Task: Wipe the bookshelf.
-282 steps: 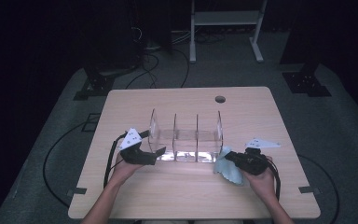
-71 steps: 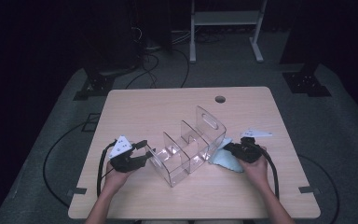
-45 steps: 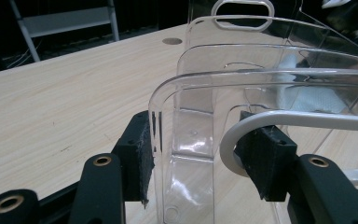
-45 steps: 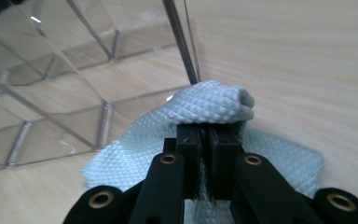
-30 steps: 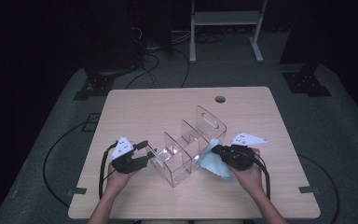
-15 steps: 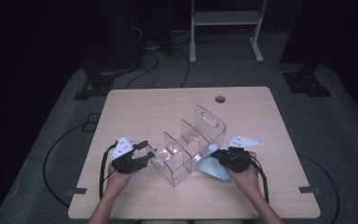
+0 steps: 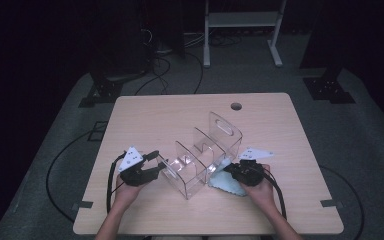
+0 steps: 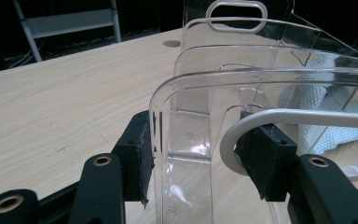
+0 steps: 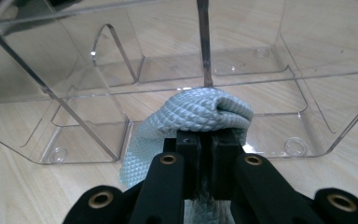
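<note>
Clear plastic organizer [image 7: 200, 160], several upright dividers and a handle slot in its far end wall, sits diagonally near the middle of the pale wooden table [image 7: 170, 112] in our high view. We log the left gripper [image 7: 152, 165] at its near-left end, held in a hand [image 7: 127, 190], and the right gripper [image 7: 232, 172] at its right side, over a light blue cloth [image 7: 227, 182] lying on the table against the organizer.

Left gripper view: we record the left gripper [image 8: 196, 149] with its jaws parted on either side of the organizer's [image 8: 261, 84] end wall; the left pad [image 8: 140, 154] lies close against the clear plastic, the right pad [image 8: 265, 158] stands inside the wall. Whether the wall is truly pinched we cannot tell. The cloth [image 8: 326, 116] shows through the plastic.

Right gripper view: we note the right gripper [image 9: 209, 144] with jaws closed on a bunched fold of the cloth [image 9: 196, 114], which presses against the organizer's [image 9: 121, 88] side.
</note>
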The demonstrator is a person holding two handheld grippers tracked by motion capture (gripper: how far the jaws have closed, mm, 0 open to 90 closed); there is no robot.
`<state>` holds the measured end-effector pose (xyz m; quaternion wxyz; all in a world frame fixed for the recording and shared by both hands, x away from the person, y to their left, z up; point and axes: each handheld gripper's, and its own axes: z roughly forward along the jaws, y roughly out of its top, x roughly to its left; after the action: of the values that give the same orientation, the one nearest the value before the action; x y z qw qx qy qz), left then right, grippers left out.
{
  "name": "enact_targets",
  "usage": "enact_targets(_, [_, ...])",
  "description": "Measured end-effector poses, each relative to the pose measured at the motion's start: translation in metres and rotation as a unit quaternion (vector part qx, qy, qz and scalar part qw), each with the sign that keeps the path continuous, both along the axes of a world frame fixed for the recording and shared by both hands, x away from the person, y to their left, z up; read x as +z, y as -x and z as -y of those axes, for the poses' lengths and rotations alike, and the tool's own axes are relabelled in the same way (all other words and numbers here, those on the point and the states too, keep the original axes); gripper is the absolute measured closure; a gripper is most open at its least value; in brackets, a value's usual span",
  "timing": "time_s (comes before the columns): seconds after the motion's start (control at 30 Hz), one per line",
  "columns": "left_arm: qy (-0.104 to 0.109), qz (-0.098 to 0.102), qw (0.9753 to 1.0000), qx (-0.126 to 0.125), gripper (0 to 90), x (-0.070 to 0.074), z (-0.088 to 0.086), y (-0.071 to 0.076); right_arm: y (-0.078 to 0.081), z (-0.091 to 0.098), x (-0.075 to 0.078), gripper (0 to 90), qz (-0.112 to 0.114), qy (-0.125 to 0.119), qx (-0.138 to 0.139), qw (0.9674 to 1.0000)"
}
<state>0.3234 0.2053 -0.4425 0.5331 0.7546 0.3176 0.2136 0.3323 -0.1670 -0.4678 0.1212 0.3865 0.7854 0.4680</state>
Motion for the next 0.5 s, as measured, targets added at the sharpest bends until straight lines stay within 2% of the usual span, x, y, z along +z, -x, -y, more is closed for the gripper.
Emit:
enact_targets(0.1, [0.000, 0.000, 1.0000, 0.001, 46.9, 0.000, 0.000, 0.000, -0.005, -0.002, -0.013, 84.6, -0.018, 0.017, -0.002, 0.9997])
enact_targets(0.2, [0.001, 0.000, 1.0000, 0.000, 46.9, 0.000, 0.000, 0.000, -0.008, -0.003, -0.022, 84.6, -0.035, 0.020, -0.001, 0.9992])
enact_targets(0.37, [0.000, 0.000, 1.0000, 0.000, 46.9, 0.000, 0.000, 0.000, -0.004, 0.001, -0.007, 84.5, -0.010, 0.003, -0.004, 0.9999])
enact_targets(0.5, [0.001, 0.000, 1.0000, 0.000, 46.9, 0.000, 0.000, 0.000, -0.007, 0.000, -0.012, 84.5, -0.018, 0.007, -0.005, 0.9998])
